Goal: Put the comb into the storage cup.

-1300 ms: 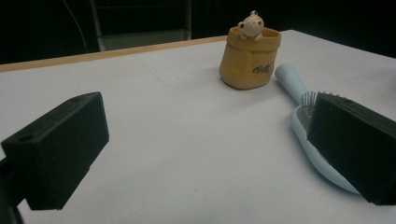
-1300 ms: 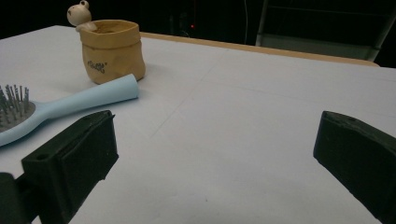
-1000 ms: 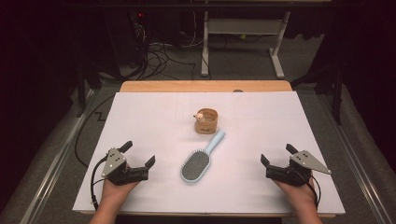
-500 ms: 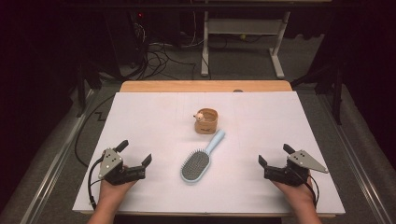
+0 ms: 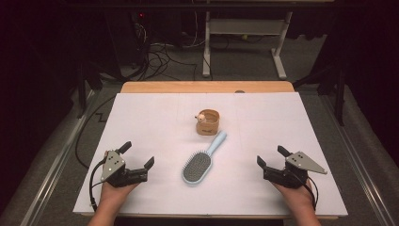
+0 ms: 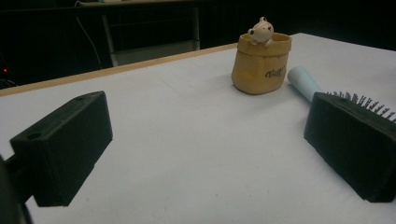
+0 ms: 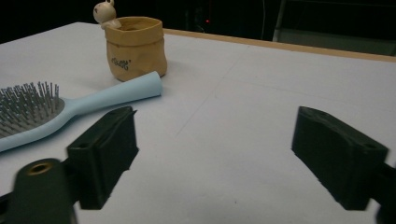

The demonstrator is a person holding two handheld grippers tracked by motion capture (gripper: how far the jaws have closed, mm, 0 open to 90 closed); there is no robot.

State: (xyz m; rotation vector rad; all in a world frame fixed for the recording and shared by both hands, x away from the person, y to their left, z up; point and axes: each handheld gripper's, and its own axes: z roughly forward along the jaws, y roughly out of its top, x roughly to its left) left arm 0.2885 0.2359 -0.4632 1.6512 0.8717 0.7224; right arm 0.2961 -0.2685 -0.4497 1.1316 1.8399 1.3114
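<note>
Two things mid-table: hairbrush (image 5: 201, 162), handle tip near tan pouch (image 5: 209, 123).

You've got a pale blue plastic hairbrush (image 5: 201, 162) in front of you, its handle smooth with a soft sheen, the head set with thin dark bristles on a grey pad. Behind it sits a small tan pouch-shaped pot (image 5: 208, 123), matt and slightly creased like kraft paper, with a glossy cream animal figurine (image 7: 105, 12) on its rim. Your left gripper (image 5: 138, 162) and right gripper (image 5: 269, 157) carry matt black, rubbery-looking jaw blocks, the right one topped by a dull grey plate. The white table cover (image 5: 155, 117) looks flat and matt, edged by smooth light wood.
</note>
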